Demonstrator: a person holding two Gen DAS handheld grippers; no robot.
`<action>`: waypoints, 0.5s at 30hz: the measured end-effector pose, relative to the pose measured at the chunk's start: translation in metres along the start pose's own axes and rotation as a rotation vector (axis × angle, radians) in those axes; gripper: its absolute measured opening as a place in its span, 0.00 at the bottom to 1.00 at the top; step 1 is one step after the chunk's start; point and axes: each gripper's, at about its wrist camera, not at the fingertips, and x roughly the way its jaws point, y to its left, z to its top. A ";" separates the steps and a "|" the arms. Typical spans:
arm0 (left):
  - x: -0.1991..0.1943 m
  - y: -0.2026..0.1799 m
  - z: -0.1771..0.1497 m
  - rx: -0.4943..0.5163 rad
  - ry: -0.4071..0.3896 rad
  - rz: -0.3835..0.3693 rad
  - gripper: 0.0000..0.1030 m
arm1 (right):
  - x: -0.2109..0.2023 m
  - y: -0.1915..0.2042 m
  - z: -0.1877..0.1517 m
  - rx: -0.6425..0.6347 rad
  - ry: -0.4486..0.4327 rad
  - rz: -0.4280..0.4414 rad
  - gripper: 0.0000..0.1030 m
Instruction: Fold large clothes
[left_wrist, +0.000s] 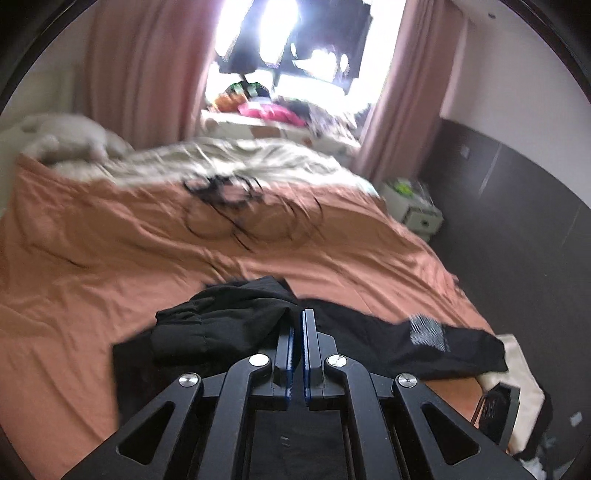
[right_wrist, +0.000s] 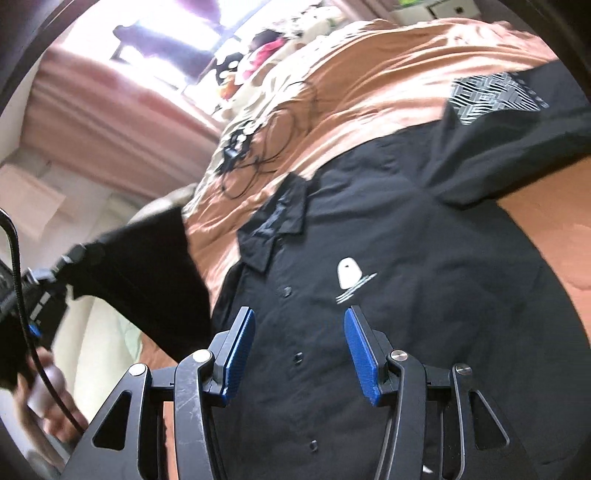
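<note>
A black button-up shirt (right_wrist: 406, 332) lies front up on the orange bed sheet (right_wrist: 369, 74), with a small white logo (right_wrist: 349, 277) on the chest. Its far sleeve carries a white patterned patch (right_wrist: 491, 92). My right gripper (right_wrist: 298, 312) hovers open over the button line, nothing between its blue pads. The other sleeve (right_wrist: 147, 258) is lifted and stretched toward my left gripper (right_wrist: 55, 273), which is shut on its end. In the left wrist view the left gripper (left_wrist: 300, 314) shows only a thin slit, with bunched black cloth (left_wrist: 221, 317) at its tips.
Black cables (left_wrist: 236, 210) lie coiled on the orange sheet (left_wrist: 92, 258), with a beige blanket (left_wrist: 221, 158) beyond. A white nightstand (left_wrist: 413, 206) stands right of the bed, and a dark bag (left_wrist: 498, 410) by its corner. A person's hand (right_wrist: 44, 398) holds the left gripper.
</note>
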 end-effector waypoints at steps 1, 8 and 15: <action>0.013 -0.004 -0.004 0.008 0.047 -0.019 0.15 | -0.001 -0.005 0.003 0.013 -0.005 -0.010 0.50; 0.047 -0.008 -0.036 0.020 0.161 -0.074 0.81 | -0.003 -0.018 0.011 0.046 -0.010 -0.038 0.50; 0.003 0.044 -0.066 -0.095 0.085 0.077 0.81 | 0.009 0.001 0.004 -0.028 0.012 -0.039 0.50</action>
